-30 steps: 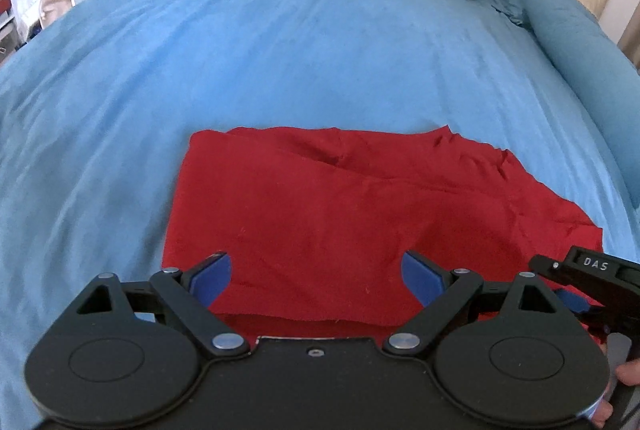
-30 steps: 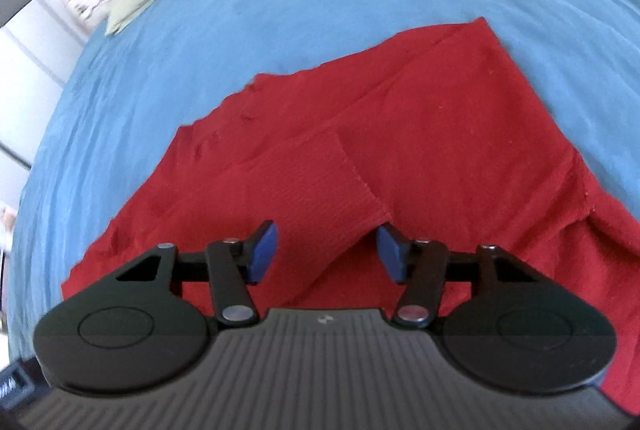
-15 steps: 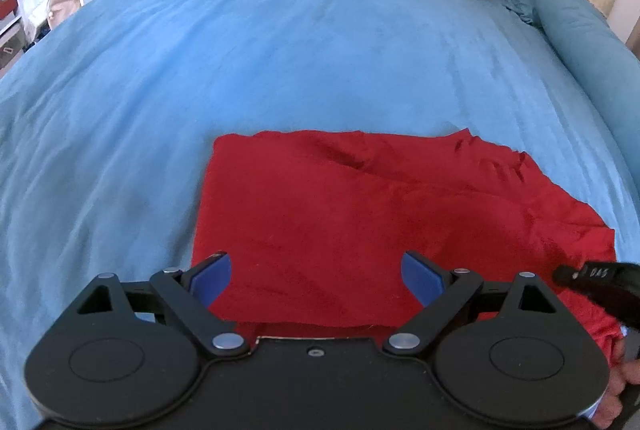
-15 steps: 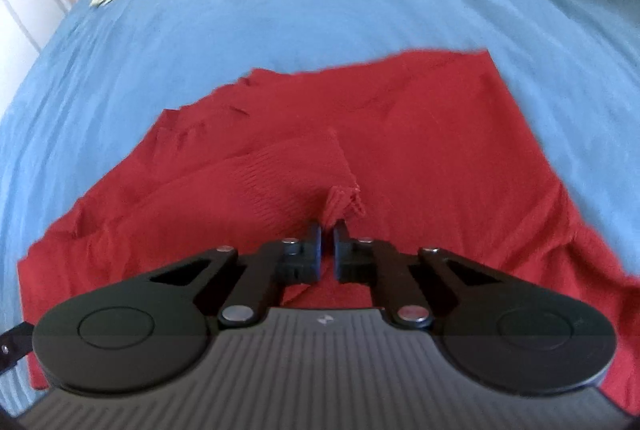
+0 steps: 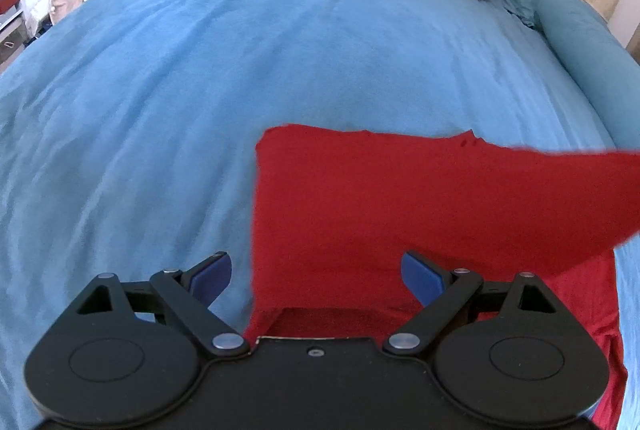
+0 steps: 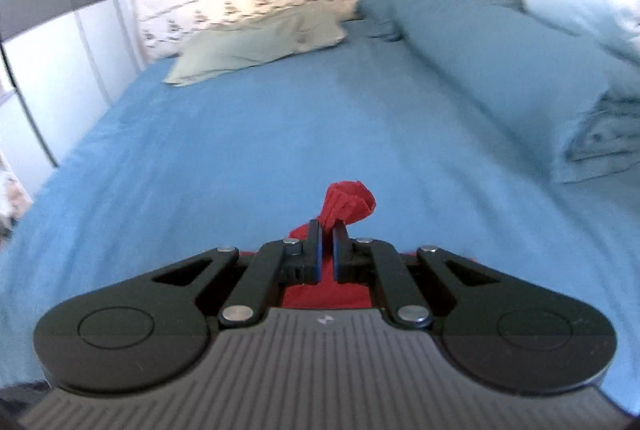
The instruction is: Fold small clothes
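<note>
A bed with a wide blue cover [image 5: 200, 90] carries the red knit garment [image 5: 380, 198], spread flat beside the green pillow's near side. The right tool [image 6: 326, 244] is clamped on a bunched red sleeve end [image 6: 346, 204] lifted off the bed; it should carry this across the garment's body, keeping it taut. The left tool [image 5: 316, 276] hangs wide apart over the garment's near edge, gripping nothing.

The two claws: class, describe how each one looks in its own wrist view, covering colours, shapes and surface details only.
The left claw has a smooth black body, two round black discs, black link arms with silver rivets, triangular cut-outs and bright blue pads. The right claw has the same black discs, links and rivets, but its body is grey and ribbed with a small pale mark, and its blue pads show only as thin edges.
</note>
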`<act>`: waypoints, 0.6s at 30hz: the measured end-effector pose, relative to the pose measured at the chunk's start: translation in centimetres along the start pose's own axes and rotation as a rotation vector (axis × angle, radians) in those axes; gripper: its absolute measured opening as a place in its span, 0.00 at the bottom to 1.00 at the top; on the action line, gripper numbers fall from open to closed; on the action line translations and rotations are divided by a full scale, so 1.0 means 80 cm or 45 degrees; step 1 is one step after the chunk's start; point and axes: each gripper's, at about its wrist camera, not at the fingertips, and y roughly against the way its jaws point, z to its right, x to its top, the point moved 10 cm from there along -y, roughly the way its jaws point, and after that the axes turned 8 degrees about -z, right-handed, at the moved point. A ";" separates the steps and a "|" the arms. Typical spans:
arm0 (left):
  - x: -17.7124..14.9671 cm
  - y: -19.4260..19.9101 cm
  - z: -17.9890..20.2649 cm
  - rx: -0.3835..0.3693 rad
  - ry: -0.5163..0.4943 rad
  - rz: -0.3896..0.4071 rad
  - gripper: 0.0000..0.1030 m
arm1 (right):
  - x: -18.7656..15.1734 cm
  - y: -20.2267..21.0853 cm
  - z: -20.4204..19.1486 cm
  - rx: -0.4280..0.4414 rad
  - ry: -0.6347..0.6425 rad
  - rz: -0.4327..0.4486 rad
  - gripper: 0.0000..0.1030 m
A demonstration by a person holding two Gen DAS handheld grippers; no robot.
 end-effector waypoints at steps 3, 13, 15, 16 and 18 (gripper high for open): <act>-0.004 -0.006 0.005 -0.005 -0.011 -0.016 0.92 | -0.034 -0.030 0.041 -0.068 -0.034 -0.078 0.20; -0.022 -0.010 0.011 0.025 -0.074 -0.047 0.92 | -0.043 -0.042 0.070 -0.055 0.010 -0.003 0.19; -0.028 -0.010 0.010 0.033 -0.067 -0.057 0.92 | -0.053 -0.049 0.084 -0.071 -0.008 -0.033 0.19; -0.031 -0.012 0.009 0.039 -0.063 -0.067 0.92 | -0.061 -0.056 0.091 -0.077 -0.013 -0.062 0.19; -0.036 -0.014 0.007 0.051 -0.052 -0.084 0.92 | -0.086 -0.078 0.100 -0.117 0.024 -0.126 0.20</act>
